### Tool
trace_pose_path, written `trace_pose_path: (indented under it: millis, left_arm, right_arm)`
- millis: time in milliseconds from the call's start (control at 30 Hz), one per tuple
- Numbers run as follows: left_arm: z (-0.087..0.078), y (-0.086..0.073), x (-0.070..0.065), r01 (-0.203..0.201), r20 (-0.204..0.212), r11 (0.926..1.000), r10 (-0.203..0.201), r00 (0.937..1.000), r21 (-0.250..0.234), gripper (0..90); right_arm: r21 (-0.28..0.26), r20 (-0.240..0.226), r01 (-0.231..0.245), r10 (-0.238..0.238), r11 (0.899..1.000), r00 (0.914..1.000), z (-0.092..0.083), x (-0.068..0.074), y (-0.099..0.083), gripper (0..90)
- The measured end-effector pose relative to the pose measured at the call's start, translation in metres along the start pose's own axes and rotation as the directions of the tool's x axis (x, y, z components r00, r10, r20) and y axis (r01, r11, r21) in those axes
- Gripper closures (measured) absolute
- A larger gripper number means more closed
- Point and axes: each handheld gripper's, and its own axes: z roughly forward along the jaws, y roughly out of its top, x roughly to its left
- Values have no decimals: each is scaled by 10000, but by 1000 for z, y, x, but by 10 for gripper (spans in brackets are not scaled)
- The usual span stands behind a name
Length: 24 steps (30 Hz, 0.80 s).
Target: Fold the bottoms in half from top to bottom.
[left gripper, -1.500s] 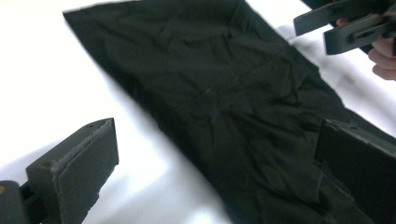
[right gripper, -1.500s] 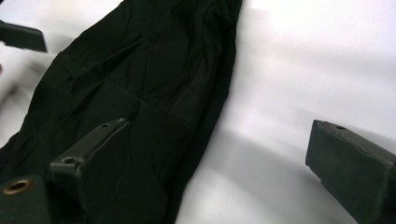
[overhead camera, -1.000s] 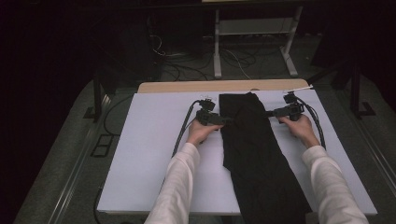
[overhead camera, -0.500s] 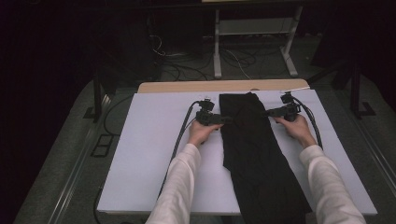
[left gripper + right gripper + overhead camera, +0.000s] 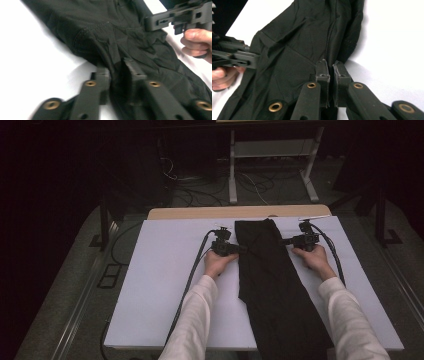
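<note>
A long black garment [image 5: 270, 285] lies lengthwise on the white table [image 5: 165, 285], its far end near the back edge. My left gripper [image 5: 242, 248] is at the garment's left edge near the far end. Its jaws have just been closing and now pinch a bunched fold of the cloth [image 5: 120, 32], as my left gripper [image 5: 116, 67] shows up close. My right gripper [image 5: 286, 241] is at the opposite edge. Its jaws have also just been closing, and my right gripper [image 5: 331, 65] is shut on the cloth's edge [image 5: 302, 45]. Each gripper view shows the other hand's gripper across the garment.
A bare wooden strip [image 5: 230, 212] runs along the table's far edge. Black cables [image 5: 192, 275] trail from the grippers over the table. Behind the table stand a white metal frame [image 5: 272, 160] and loose cables on the dark floor.
Both grippers' jaws have closed onto the garment's two edges. The hands have stayed almost where they were.
</note>
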Motion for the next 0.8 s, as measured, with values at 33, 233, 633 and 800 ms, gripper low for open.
trace_pose_path:
  millis: [33,233,633,800]
  left_arm:
    - [0,0,1,182,74,9998,-182,9998,-31,822]
    - [-4,2,-4,258,-50,9995,-259,9997,-196,863]
    - [-28,4,-22,-58,58,9969,63,10000,-784,865]
    - [-35,5,-32,-336,105,9952,347,9993,-924,865]
  right_arm:
    - [-1,42,19,-19,10000,10000,-1,1,0,841]
    - [-193,-9,194,-195,9996,9998,-13,10,3,847]
    - [-893,-377,389,-424,9952,9984,-33,26,-7,849]
    - [-1197,-389,462,-512,9917,9979,-43,32,-14,849]
